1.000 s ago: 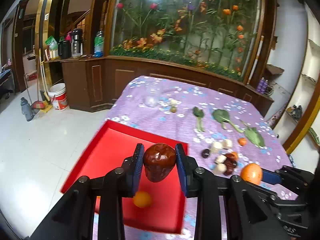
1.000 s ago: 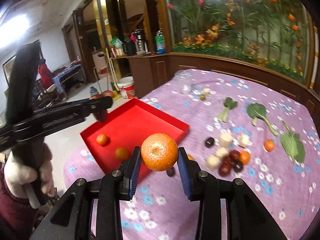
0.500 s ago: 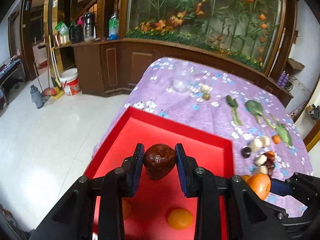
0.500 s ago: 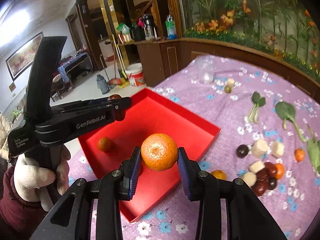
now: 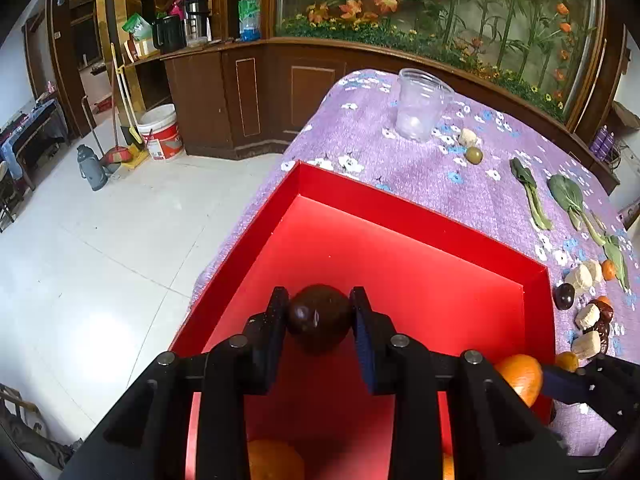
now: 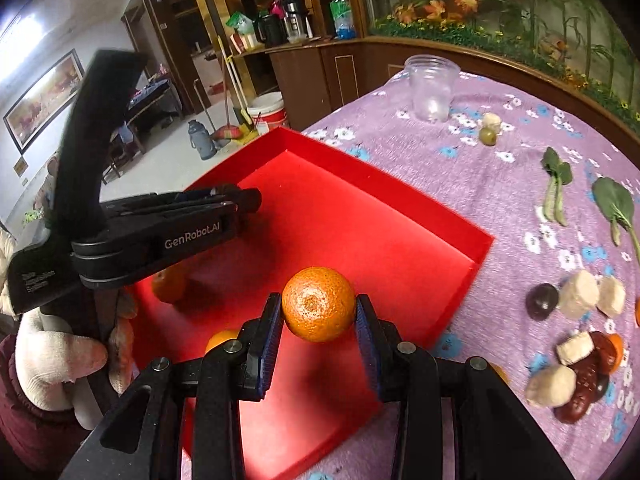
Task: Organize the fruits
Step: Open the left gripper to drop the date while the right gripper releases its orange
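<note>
A dark brown fruit (image 5: 318,318) sits clenched in the left gripper (image 5: 319,330) above the red tray (image 5: 420,216). The right gripper (image 6: 317,330) grasps a mandarin (image 6: 318,309) over the tray's near edge. Loose fruits (image 6: 576,364) lie on the purple worktop (image 6: 500,184) at 3 o'clock of the tray, and a clear cup (image 6: 432,88) stands at 12 o'clock.

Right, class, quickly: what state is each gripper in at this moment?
Left gripper: closed, holding the dark brown fruit over the red tray.
Right gripper: closed, holding the orange.
</note>
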Motion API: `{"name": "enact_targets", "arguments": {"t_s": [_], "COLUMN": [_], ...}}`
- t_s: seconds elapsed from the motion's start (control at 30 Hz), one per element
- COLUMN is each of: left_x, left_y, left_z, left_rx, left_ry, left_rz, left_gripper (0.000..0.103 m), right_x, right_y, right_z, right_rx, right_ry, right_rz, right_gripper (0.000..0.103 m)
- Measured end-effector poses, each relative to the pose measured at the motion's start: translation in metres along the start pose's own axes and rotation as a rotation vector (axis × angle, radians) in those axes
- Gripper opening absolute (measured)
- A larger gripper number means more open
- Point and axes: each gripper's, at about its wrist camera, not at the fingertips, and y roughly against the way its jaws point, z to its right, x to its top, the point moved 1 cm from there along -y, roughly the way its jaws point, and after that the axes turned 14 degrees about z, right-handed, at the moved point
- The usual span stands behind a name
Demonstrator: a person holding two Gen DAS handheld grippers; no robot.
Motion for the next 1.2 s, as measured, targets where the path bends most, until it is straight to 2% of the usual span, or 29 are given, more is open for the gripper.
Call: {"name": "enact_targets", "arguments": {"t_s": [0.33, 0.47, 0.5, 0.57, 0.73, 0.93, 1.0, 1.2], "left_x": [0.002, 0.003, 0.004, 0.004, 0.005, 0.007, 0.006, 0.001], "left_y": [-0.001, 0.000, 0.001, 0.004, 0.015, 0.040, 0.050, 0.094], "left_z": [0.002, -0.002, -0.002, -0.004, -0.009, -0.009, -0.007, 0.014], "left_rx": [0.003, 0.007, 0.009, 0.011, -0.011, -0.031, -0.039, -0.125], "left_ry": [-0.013, 0.007, 0.011, 0.023, 0.071, 0.112, 0.123, 0.161], "left_rz": [-0.004, -0.005, 0.000, 0.005, 0.008, 0.035, 0.046, 0.074], "left_gripper": [0.031, 0.056, 0.059, 0.060, 0.061, 0.063, 0.068, 0.068], "right_x": [-0.006, -0.006, -0.007, -0.007, -0.003, -0.002, -0.003, -0.013], "right_y": [-0.022, -0.023, -0.023, -0.021, -0.007, 0.014, 0.023, 0.063], "right_z": [-0.001, -0.003, -0.004, -0.006, -0.010, -0.010, -0.007, 0.010], "right_rx": [0.004, 0.007, 0.006, 0.005, 0.008, 0.010, 0.009, -0.009], "right_ry": [-0.012, -0.011, -0.009, -0.012, -0.002, -0.010, -0.017, -0.059], "right_rz": [-0.033, -0.031, -0.028, -0.023, 0.018, 0.054, 0.063, 0.109], "right_gripper": [0.040, 0.041, 0.041, 0.042, 0.054, 0.055, 0.055, 0.055]}}
